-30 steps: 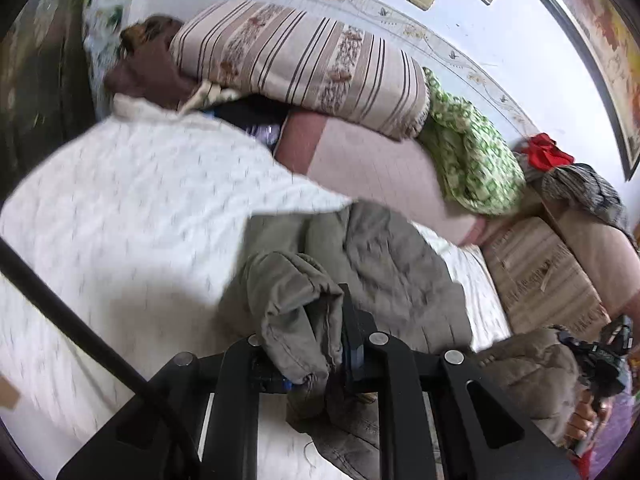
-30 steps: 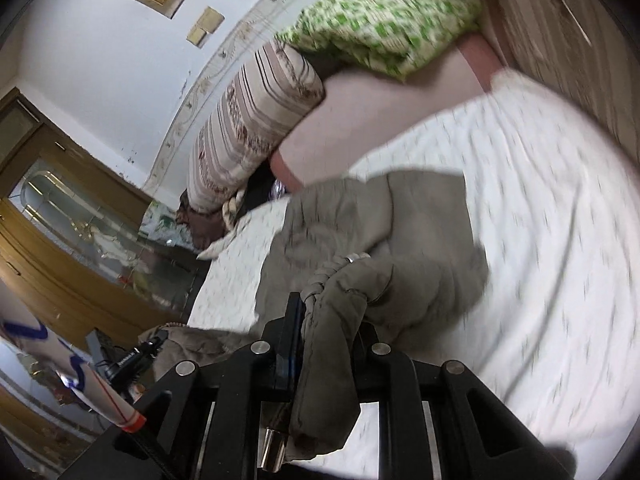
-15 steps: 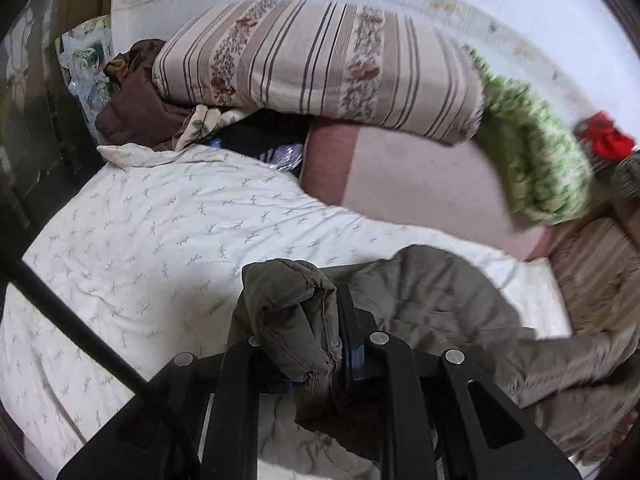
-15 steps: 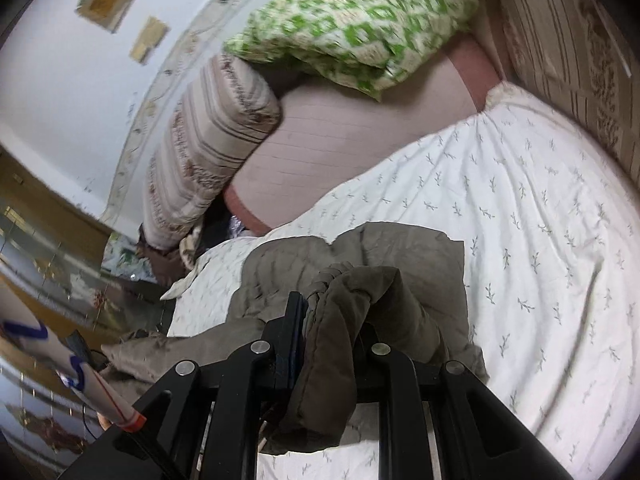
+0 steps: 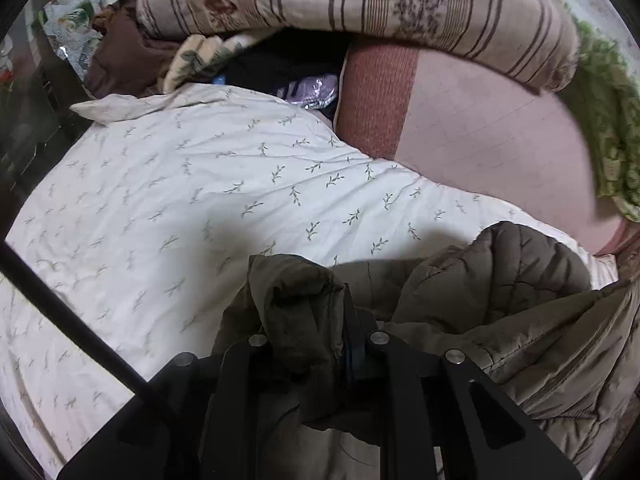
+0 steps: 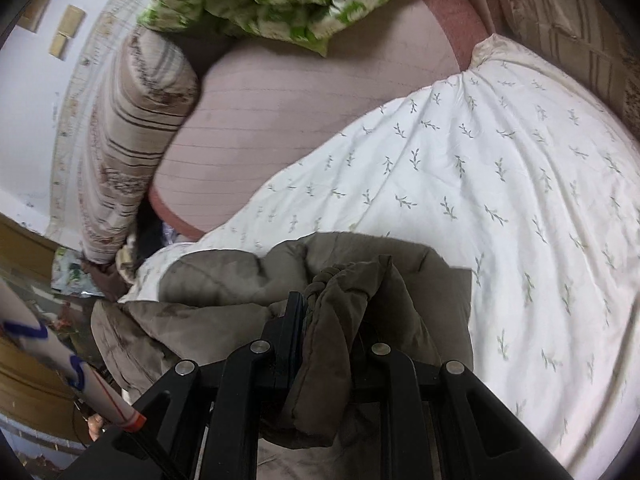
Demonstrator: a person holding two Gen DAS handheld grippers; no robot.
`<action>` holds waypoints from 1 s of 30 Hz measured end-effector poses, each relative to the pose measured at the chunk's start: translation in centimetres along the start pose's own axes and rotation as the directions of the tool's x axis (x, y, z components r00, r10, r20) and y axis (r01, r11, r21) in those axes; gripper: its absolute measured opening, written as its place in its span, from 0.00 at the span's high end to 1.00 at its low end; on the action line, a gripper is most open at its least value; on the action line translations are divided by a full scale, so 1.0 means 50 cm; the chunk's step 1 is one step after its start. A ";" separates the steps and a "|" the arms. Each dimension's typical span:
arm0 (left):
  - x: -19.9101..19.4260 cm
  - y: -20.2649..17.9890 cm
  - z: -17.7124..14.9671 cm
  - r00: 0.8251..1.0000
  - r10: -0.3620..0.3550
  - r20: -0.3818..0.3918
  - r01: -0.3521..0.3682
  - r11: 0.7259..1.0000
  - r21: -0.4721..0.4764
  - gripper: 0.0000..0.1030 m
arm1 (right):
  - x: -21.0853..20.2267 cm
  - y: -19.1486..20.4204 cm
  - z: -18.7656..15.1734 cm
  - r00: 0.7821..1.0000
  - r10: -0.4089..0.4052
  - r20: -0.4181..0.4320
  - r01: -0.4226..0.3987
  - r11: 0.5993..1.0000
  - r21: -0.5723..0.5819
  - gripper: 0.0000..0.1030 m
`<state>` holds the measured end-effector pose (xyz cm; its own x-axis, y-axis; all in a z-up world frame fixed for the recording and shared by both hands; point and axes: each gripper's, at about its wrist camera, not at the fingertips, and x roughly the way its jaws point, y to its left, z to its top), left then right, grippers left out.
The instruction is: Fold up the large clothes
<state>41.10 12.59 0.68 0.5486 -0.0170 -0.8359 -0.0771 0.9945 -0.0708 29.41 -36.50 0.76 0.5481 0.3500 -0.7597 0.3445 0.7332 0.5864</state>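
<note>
Left wrist view, left claw (image 5: 310, 320) clamps olive jacket (image 5: 520, 300) fold, right claw (image 6: 332, 312) likewise.

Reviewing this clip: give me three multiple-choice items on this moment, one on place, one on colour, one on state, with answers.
1. Where does the jacket lie?
A. on the white sheet
B. on the floor
C. on a chair

2. What colour is the jacket?
A. red
B. olive-brown
C. blue

3. How is the left gripper?
A. open, empty
B. shut on the jacket
C. out of view

Answers: 1 A, jacket spread over the leaf-print sheet; 2 B, dull olive quilted fabric; 3 B, fabric bunched between its fingers, as with the right gripper.
</note>
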 end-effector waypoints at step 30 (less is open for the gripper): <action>-0.241 -0.109 -0.076 0.961 -0.256 0.107 0.240 0.960 0.147 0.31 | -0.070 0.217 -0.094 0.987 -0.065 0.145 0.109 0.942 -0.317 0.18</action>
<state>31.72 6.99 9.07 0.6357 -0.2602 -0.7267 0.1798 0.9655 -0.1884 27.63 -27.04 8.46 0.6291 0.2130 -0.7475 0.1425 0.9138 0.3803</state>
